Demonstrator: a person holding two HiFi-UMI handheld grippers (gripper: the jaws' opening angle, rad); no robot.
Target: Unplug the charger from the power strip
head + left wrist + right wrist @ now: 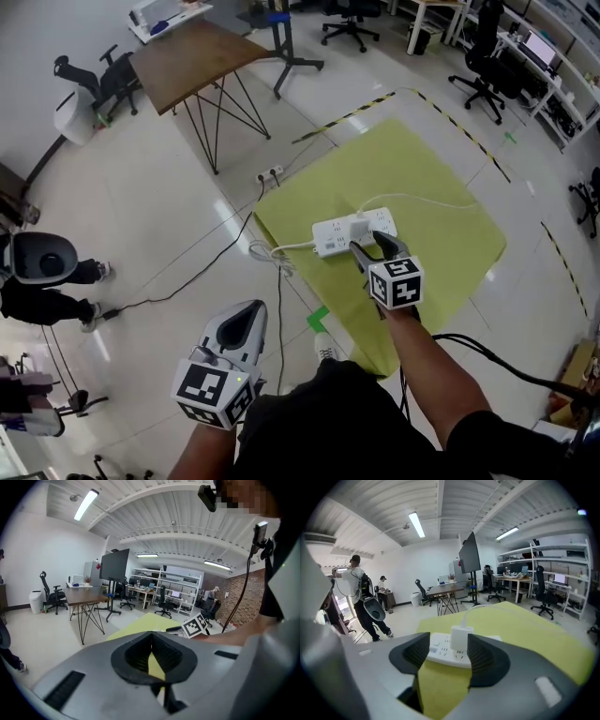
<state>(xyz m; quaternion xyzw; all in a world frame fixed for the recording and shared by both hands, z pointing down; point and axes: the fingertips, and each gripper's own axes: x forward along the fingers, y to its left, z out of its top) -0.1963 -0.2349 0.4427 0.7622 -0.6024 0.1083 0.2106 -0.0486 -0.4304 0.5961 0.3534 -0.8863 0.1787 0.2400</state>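
Note:
A white power strip (349, 234) lies on a yellow-green cloth (441, 253) spread on the floor. A white charger (360, 223) is plugged into it, and its thin white cable (431, 199) runs off to the right. My right gripper (376, 247) hovers just in front of the strip, jaws open and holding nothing. In the right gripper view the charger (458, 638) stands upright on the strip (438, 649), framed between the open jaws of that gripper (450, 643) but a little ahead of them. My left gripper (246, 323) hangs low at the left, away from the cloth, shut and holding nothing (151, 641).
The strip's white lead (281, 251) trails left off the cloth. A floor socket block (270, 173) and a black cable (178, 295) lie beyond it. A wooden table on wire legs (197, 56) stands at the back, with office chairs (483, 70) behind. A person (42, 277) stands at the left.

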